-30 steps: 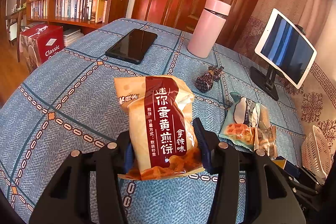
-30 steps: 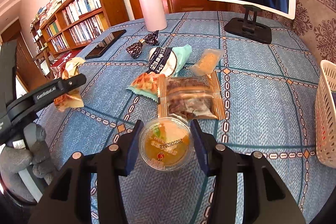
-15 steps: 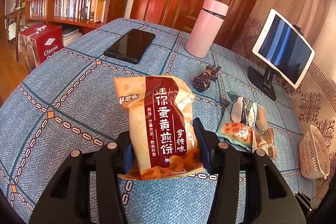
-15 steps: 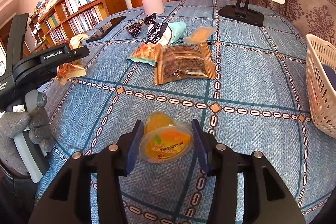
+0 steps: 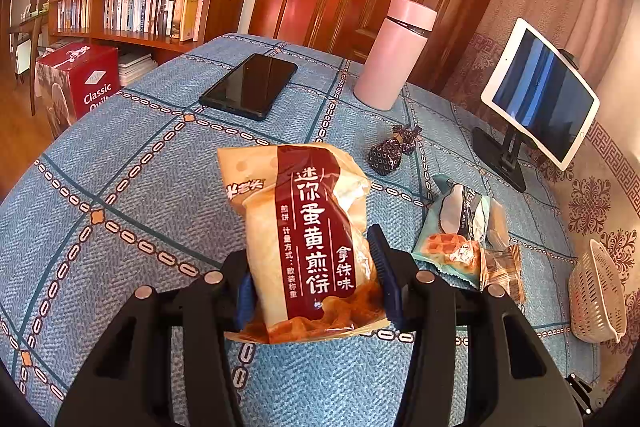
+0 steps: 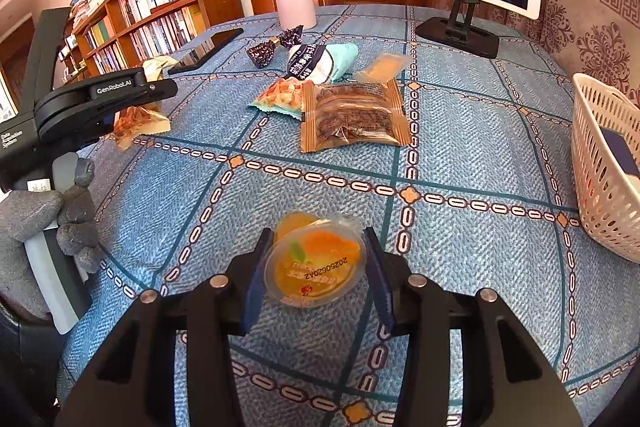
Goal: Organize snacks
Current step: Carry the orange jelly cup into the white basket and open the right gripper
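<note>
White slotted basket (image 6: 600, 163) sits at the table's right edge, to the right of the right gripper (image 6: 314, 269) and well apart from the left gripper (image 5: 314, 281), so the right hand looks the nearer for the drop. Right tongs are closed on a round, clear plastic jelly cup (image 6: 314, 267) with a shiny film lid; left tongs pinch the bottom of a crinkly foil biscuit packet (image 5: 308, 235), its long axis upright. Left of the basket, a flat brown wrapper (image 6: 352, 115) and a teal waffle pack (image 6: 320, 67) lie on the woven blue tablecloth (image 6: 460, 155).
</note>
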Motion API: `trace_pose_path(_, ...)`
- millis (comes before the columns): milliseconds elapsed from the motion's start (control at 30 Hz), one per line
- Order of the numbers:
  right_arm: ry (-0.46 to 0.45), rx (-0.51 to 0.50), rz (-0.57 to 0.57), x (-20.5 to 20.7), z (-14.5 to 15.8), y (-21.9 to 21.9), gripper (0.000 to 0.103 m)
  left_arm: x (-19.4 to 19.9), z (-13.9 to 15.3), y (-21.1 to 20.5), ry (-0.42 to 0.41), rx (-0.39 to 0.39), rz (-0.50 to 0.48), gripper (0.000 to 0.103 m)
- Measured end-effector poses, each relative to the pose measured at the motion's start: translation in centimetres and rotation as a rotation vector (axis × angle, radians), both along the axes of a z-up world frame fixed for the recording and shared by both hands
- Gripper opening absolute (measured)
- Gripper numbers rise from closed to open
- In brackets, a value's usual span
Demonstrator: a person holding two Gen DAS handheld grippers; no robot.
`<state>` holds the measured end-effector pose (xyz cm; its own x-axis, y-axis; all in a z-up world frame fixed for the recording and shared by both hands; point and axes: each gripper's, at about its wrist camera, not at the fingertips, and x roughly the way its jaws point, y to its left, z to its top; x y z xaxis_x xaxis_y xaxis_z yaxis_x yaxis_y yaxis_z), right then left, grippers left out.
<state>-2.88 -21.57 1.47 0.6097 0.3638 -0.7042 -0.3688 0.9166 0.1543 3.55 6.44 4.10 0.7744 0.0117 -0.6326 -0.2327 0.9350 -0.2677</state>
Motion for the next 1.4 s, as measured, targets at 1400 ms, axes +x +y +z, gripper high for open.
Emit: trace_pose_path(1400, -0.187, 0.133, -0.554, 1.0, 6.0, -18.1, 0.045, 0.2, -0.7, -1.7, 0.015, 0.012, -0.08, 0.051)
